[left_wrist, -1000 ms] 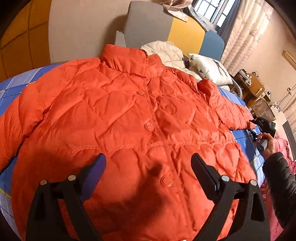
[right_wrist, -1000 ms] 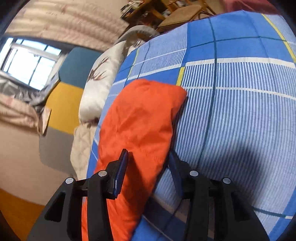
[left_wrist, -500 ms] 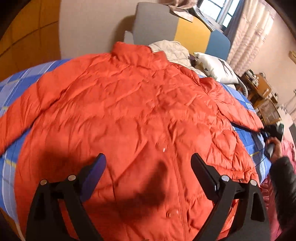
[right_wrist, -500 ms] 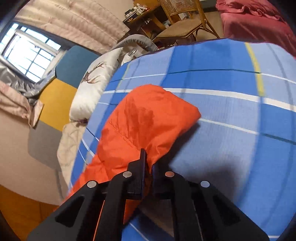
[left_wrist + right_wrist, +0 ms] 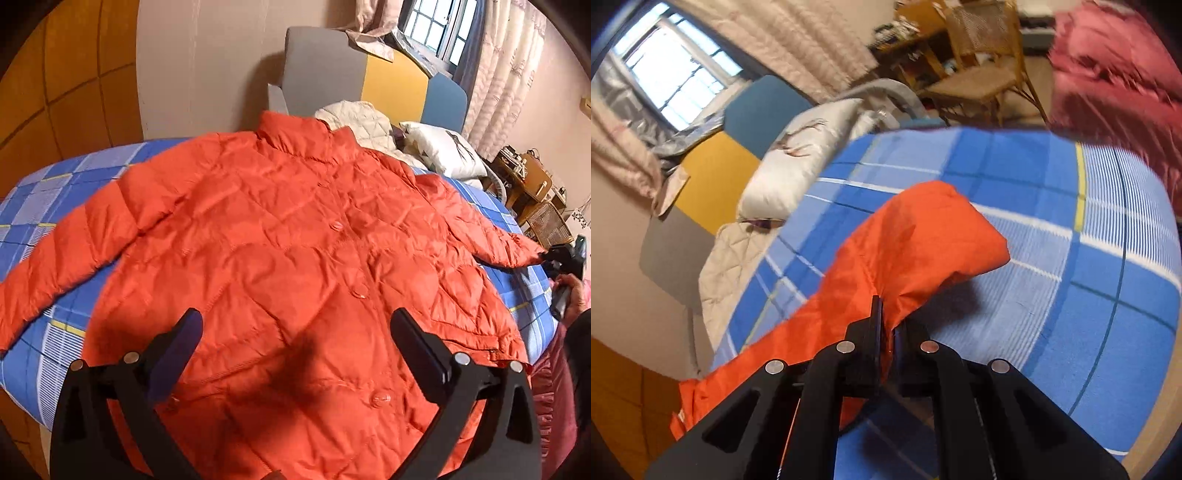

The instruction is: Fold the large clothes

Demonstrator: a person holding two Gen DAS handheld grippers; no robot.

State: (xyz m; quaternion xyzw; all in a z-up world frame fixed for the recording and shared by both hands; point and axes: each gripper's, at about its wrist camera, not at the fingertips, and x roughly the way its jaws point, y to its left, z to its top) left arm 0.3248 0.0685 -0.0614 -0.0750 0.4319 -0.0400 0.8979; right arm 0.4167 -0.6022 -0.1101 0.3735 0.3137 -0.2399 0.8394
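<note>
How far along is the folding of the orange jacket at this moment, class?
Done: the orange puffer jacket lies spread flat, front up and buttoned, on the blue plaid bedsheet. In hand: the right gripper is shut on the sleeve cuff; the left gripper hovers open above the hem. Left: no fold is visible yet; both sleeves lie outstretched.

a grey, yellow and blue headboard (image 5: 373,74) is standing against the far wall, daylight coming through the window (image 5: 428,26) beside pale curtains (image 5: 502,74).

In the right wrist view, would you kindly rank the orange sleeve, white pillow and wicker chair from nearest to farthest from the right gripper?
1. Orange sleeve, clamped in the right gripper.
2. White pillow, upper left.
3. Wicker chair, top, beyond the bed.
</note>
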